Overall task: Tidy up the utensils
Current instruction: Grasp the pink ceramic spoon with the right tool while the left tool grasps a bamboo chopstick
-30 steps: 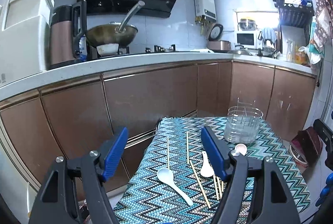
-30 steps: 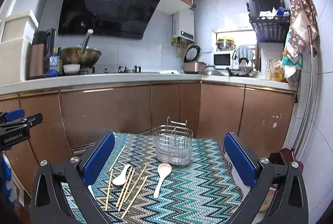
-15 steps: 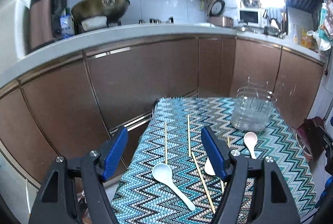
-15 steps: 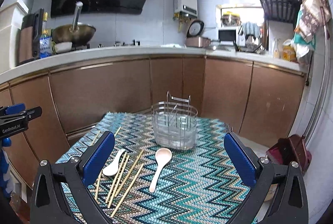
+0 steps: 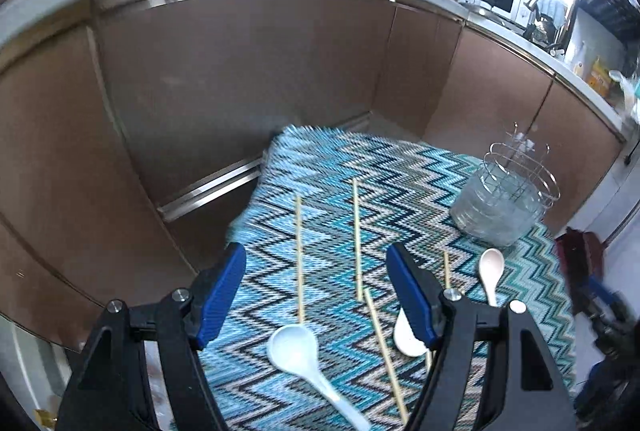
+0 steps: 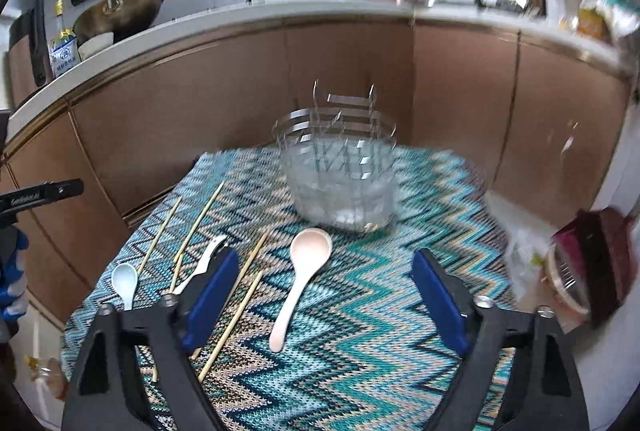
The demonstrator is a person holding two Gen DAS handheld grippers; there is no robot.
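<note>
Both grippers hang with jaws spread wide and nothing between them: the left gripper point(image 5: 316, 291) and the right gripper point(image 6: 324, 295), each above the zigzag-patterned tablecloth point(image 6: 384, 331). Brown cabinet fronts point(image 6: 208, 103) stand behind the table. Toward the cloth's far edge sits the wire utensil holder point(image 6: 340, 171), upright, ahead of the right gripper's opening. A pink spoon point(image 6: 300, 279) lies between the right gripper's fingers, its long axis running toward the holder, bowl at the far end just short of it, handle toward the camera. The light blue spoon point(image 5: 304, 359) lies between the left gripper's fingers, bowl away, handle slanting back to the right. Two chopsticks point(image 5: 299, 255) lie roughly parallel ahead of the left gripper, pointing away; others rest near a white spoon point(image 5: 404, 335), partly hidden by the left gripper's right finger.
</note>
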